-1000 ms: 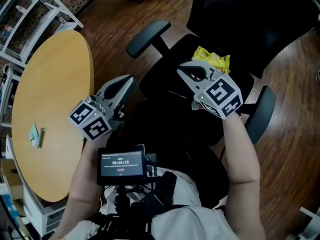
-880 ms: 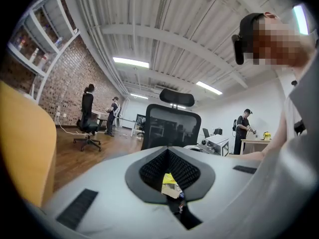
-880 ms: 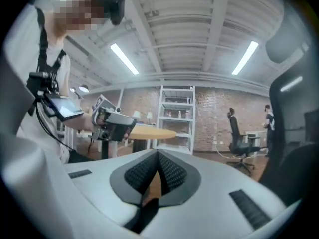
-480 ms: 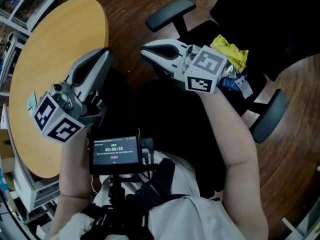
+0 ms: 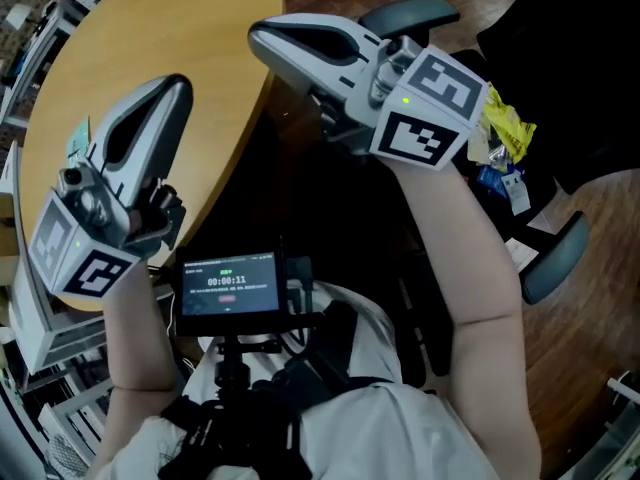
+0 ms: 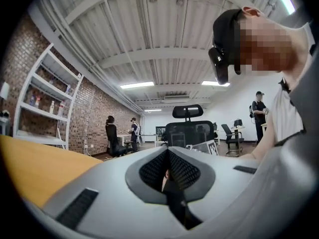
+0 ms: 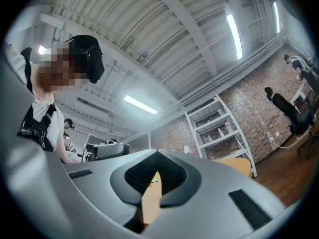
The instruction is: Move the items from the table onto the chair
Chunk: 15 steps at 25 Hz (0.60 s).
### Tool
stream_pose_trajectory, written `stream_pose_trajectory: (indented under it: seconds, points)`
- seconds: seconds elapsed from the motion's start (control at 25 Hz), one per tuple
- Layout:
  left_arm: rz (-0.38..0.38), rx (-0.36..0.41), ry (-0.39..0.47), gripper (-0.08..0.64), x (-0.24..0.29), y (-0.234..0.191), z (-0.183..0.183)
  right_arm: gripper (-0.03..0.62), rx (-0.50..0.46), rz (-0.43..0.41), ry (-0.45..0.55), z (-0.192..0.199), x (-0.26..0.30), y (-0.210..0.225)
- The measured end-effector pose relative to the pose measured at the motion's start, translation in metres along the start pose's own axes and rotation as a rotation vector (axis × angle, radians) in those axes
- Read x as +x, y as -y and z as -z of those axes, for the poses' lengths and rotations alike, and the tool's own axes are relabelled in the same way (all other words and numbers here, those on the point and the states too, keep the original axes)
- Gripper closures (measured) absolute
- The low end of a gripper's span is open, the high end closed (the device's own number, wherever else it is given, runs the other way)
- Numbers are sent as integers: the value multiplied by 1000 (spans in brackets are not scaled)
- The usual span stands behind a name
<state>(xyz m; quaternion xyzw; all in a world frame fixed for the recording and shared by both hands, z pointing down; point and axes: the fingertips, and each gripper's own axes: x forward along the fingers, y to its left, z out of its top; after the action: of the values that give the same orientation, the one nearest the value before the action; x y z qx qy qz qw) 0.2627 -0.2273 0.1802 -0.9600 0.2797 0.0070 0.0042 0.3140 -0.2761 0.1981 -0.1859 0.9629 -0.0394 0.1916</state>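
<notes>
Right gripper [image 5: 262, 36] shut, tilted upward

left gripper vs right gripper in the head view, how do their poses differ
The left gripper points up the picture, over the table's near edge; the right gripper points leftward across the top, its tip over that table's edge. The left gripper's rear sits low at the left; the right gripper's sits beside the yellow packet on the chair. Both have jaws together with nothing between them.

Closed left claw [image 6: 167, 153] before black chair [image 6: 188, 129]
</notes>
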Motion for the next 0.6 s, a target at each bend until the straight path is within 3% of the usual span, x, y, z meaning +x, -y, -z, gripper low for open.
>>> stream_pose_trajectory:
  seconds: [0.24, 0.36, 0.48, 0.6]
  points:
    - [-146, 3, -77, 549, -30, -18, 33, 592, -111, -91, -109, 16, 36, -20]
    - [-245, 12, -109, 549, -70, -37, 38, 592, -169, -160, -170, 30, 71, -47]
    - [-354, 22, -131, 549, -119, -58, 39, 592, -153, -243, -221, 49, 106, -82]
    - [-413, 0, -136, 549, -157, -72, 45, 591, -81, -296, -273, 73, 131, -109]
